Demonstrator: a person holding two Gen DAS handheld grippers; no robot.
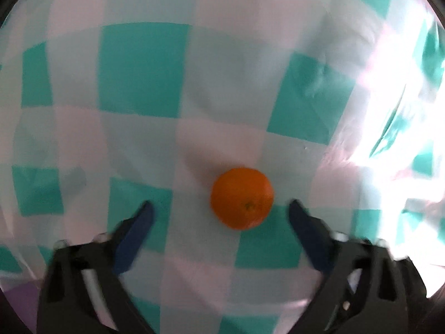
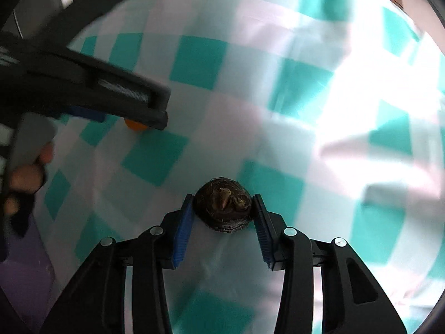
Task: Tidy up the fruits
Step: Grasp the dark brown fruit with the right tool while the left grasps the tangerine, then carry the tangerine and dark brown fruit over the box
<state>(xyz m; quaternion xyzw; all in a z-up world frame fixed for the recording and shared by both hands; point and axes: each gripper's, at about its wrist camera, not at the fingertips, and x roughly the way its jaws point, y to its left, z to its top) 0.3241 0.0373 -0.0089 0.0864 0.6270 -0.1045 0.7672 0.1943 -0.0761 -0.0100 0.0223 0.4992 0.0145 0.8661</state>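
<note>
Orange [image 1: 241,198] sits on my checkered cloth [image 1: 144,69], between the left gripper [image 1: 221,208] fingers, which I hold spread wide and clear of it. My right gripper [image 2: 222,208] fingers clamp a dark, hairy round fruit [image 2: 224,208] from both sides.

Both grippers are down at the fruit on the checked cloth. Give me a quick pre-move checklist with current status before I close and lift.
1. Left gripper open wide enough for the orange: ok, both fingers stand clear of it.
2. Orange centred between the left fingers: not ok, it sits nearer the right finger.
3. Right gripper on the brown hairy fruit: ok, both blue pads touch its sides.
4. Brown fruit lifted off the checked cloth: cannot tell.
5. Grippers clear of each other: ok, the left one is well off to the side in the right wrist view.
6. Drop-off container: cannot tell, none in view.
</note>
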